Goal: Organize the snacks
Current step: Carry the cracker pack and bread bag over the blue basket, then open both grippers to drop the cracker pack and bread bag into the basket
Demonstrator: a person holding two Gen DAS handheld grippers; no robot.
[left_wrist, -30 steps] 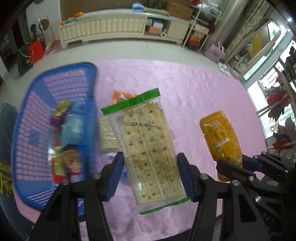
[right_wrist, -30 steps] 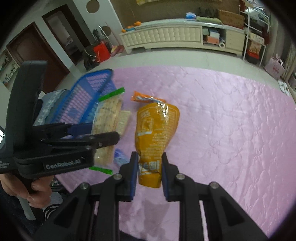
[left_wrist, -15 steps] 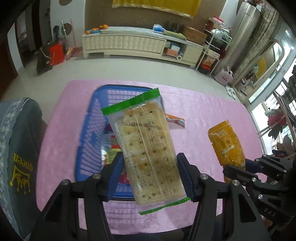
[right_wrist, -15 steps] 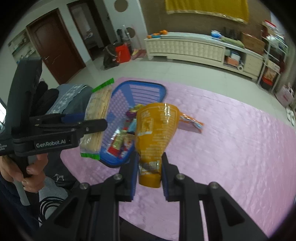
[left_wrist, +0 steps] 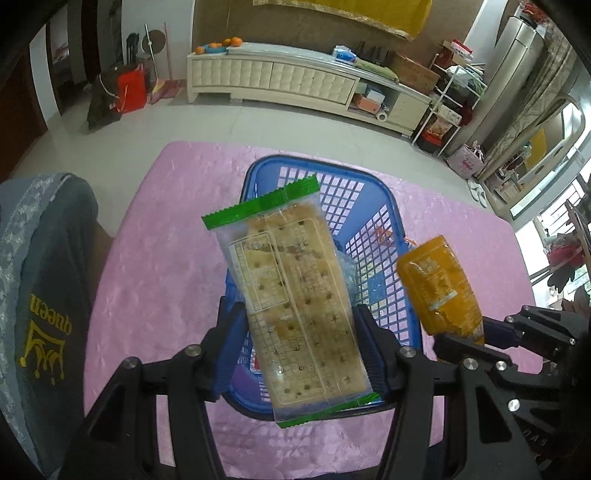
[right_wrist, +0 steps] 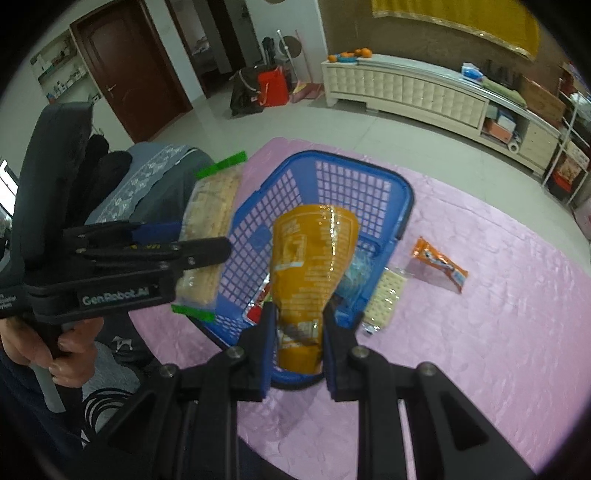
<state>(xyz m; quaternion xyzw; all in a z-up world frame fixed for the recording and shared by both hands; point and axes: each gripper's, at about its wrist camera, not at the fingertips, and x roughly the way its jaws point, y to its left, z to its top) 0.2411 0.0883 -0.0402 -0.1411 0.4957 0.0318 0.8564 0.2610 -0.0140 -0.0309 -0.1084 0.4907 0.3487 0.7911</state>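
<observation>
Clearly brittle, the cracker pack [left_wrist: 295,295] sits pinched at its edges by the left gripper [left_wrist: 297,354], while the right gripper [right_wrist: 297,332] squeezes the soft orange pouch [right_wrist: 310,266] low.

A long cream cabinet with padded tufted fronts [left_wrist: 273,79] stood against a brown wall [left_wrist: 295,33]. Some oranges [left_wrist: 218,42] lay on its left end. The floor was of pale glossy tiles [left_wrist: 192,122]. A dark wooden door [right_wrist: 125,70] stood at the left, and a red bag [right_wrist: 272,88] rested on the floor near it. Daylight came through windows at the right [left_wrist: 546,206].
</observation>
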